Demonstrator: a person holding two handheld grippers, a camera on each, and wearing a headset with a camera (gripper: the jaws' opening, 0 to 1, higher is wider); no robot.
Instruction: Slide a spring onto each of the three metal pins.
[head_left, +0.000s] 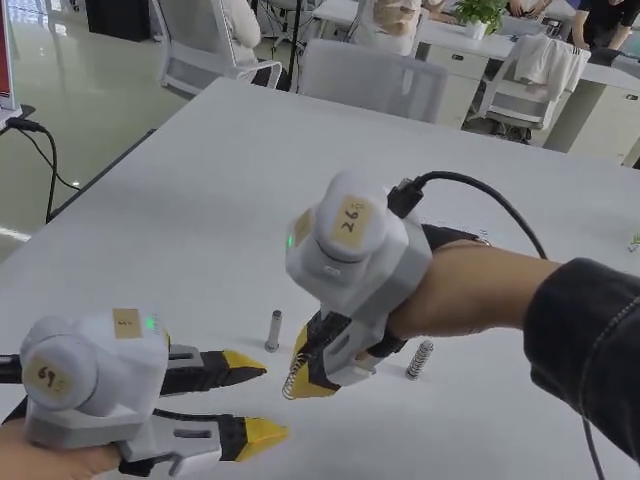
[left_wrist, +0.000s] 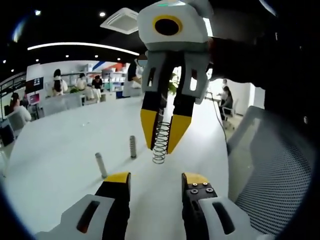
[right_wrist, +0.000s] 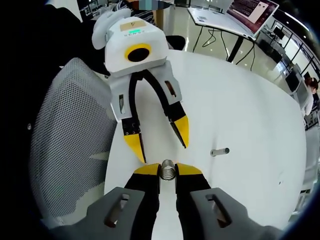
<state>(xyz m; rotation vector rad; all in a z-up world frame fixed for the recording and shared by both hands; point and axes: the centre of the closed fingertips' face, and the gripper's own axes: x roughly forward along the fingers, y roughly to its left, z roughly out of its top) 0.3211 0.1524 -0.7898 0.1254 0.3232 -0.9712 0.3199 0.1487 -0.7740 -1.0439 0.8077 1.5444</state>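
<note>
Spring (left_wrist: 160, 142) in right tool (right_wrist: 168, 172), long axis perhaps near vertical

An open-plan office: white desks (head_left: 450, 38), mesh swivel chairs (right_wrist: 65, 130), a laptop (right_wrist: 250, 9), seated people (left_wrist: 56, 82).

A wide white desk (head_left: 200, 180) stands in an open-plan office with a glossy pale floor (head_left: 80, 90). A grey office chair (head_left: 370, 75) sits at its far edge, with more desks (head_left: 440, 38) and a potted plant (head_left: 480, 12) behind. A black cable (head_left: 51, 175) trails at the left. In the left gripper view, a curved light strip (left_wrist: 80, 46) and a ceiling air vent (left_wrist: 120, 21) sit overhead.
</note>
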